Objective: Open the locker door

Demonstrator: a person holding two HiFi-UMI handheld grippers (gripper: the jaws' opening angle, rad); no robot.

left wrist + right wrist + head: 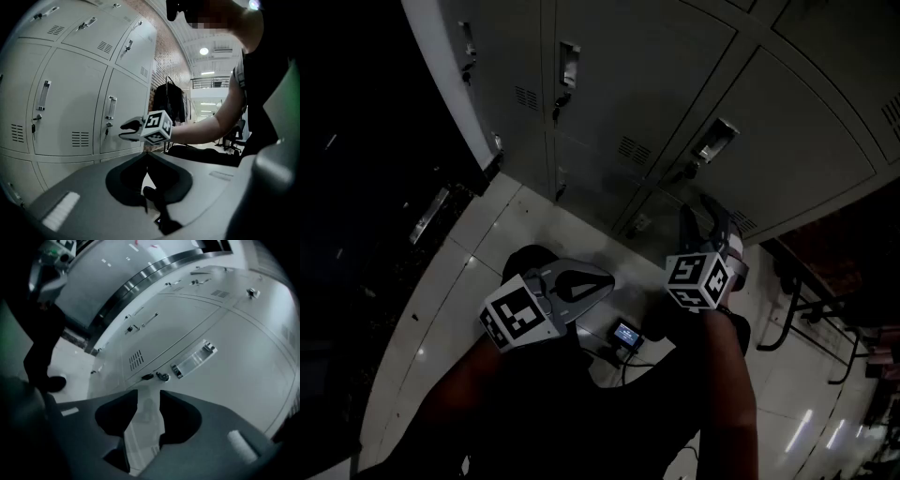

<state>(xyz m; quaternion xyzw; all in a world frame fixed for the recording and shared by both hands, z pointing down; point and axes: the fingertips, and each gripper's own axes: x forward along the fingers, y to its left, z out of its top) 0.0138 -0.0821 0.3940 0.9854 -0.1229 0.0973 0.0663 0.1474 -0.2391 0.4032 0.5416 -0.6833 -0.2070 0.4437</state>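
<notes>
A bank of grey lockers [609, 84] fills the top of the head view. The nearest door [797, 141] has a recessed metal handle [713, 141] with a lock under it. My right gripper [703, 214] points up at that door just below the handle, open and empty, a short way off the metal. In the right gripper view the handle [193, 359] and lock [162, 376] lie just beyond the parted jaws [149, 392]. The left gripper [602, 279] hangs lower by my body, shut on nothing [146, 152]. It looks at the right gripper [129, 131] near the handle [111, 107].
A small device with a lit screen [626, 334] and cables lies on the tiled floor [497, 225] below my grippers. Dark chair frames [806, 300] stand at the right. A person [44, 333] stands at the left of the lockers. A dark coat [169, 101] hangs beyond the lockers.
</notes>
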